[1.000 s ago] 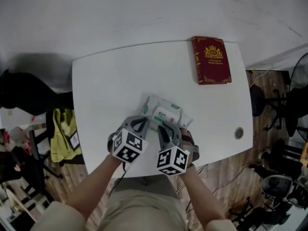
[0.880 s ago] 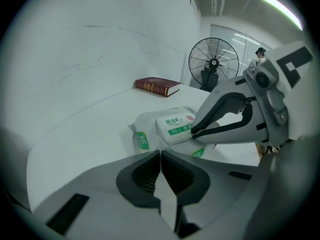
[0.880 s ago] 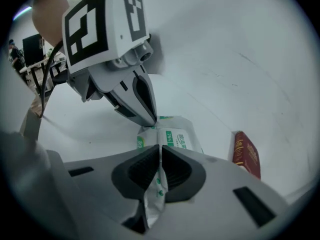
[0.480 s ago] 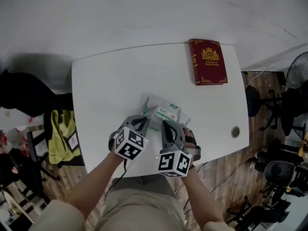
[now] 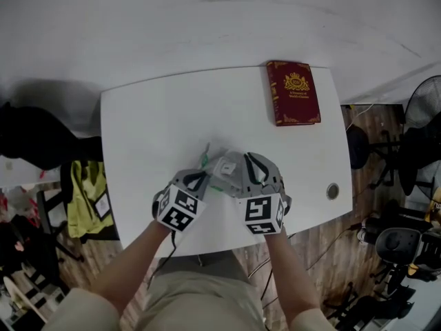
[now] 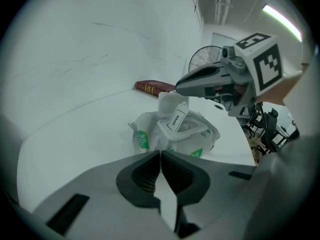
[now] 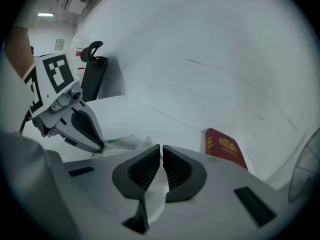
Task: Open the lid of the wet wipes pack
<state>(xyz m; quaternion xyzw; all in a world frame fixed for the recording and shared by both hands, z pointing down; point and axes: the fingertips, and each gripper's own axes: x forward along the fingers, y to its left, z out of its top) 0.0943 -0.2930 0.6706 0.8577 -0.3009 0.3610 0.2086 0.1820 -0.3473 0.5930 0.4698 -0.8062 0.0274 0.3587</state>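
Evidently soft, light stuff: the wet wipes pack [image 6: 150, 136] lies crumpled on the table [image 5: 158, 116], near its front edge.

- Left gripper [image 6: 160, 154]: closed, apparently nipping the pack's near seam.
- Right gripper [image 7: 161, 149]: closed on the thin lid flap [image 6: 176, 118], which stands up.
- Handling: film likely slippery and tearable, so hold by the flap's tab.
- Hidden: the left jaws cover the pinched seam.

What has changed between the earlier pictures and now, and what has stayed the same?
The right tongs closed on the lid, then rose and moved forward over the wet wipes pack, lifting the lid upright. The left tongs stayed where they were, seemingly shut on the pack's near edge. The pack and the red book kept their places on the table.
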